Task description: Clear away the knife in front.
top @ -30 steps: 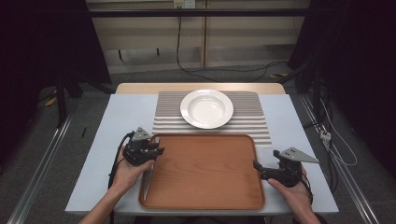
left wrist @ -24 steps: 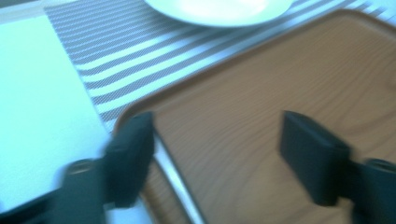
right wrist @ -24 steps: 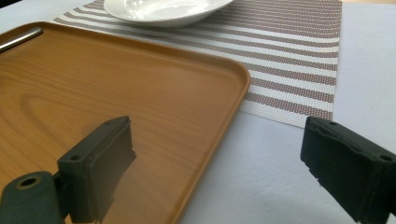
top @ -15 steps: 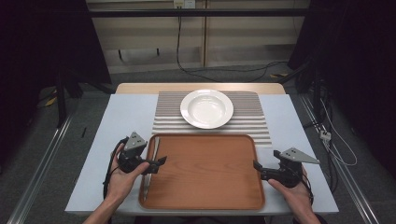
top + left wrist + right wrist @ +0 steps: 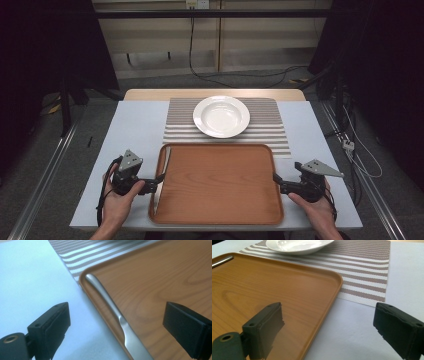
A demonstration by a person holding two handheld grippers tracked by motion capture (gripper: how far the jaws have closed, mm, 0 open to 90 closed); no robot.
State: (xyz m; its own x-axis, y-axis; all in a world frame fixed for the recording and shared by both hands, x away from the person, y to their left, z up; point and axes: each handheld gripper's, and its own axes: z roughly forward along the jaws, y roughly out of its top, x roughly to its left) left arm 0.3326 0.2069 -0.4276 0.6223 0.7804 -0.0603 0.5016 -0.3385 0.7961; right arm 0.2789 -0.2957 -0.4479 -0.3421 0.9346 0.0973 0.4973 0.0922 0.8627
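A silver metal utensil (image 5: pixel 161 176) lies along the left inner rim of the wooden tray (image 5: pixel 220 185). My left gripper (image 5: pixel 158 181) sits just left of the tray and points at that rim. Its jaws have just been opening. In the left gripper view the utensil (image 5: pixel 130 336) runs between the wide-apart pads (image 5: pixel 53 322) of the left gripper (image 5: pixel 117 312), touching neither. My right gripper (image 5: pixel 276 181) rests at the tray's right rim, open. In the right gripper view the tray edge (image 5: pixel 322 315) passes between its jaws.
A white plate (image 5: pixel 221 116) stands on a striped placemat (image 5: pixel 272 127) behind the tray. The plate (image 5: pixel 297 245) and placemat (image 5: pixel 367 270) also show in the right gripper view. Pale table surface (image 5: pixel 135 130) flanks the tray on both sides.
The left gripper let go of the utensil, opened wide and drew back left and toward the person. The utensil now lies along the tray's left rim. The right gripper stayed put.
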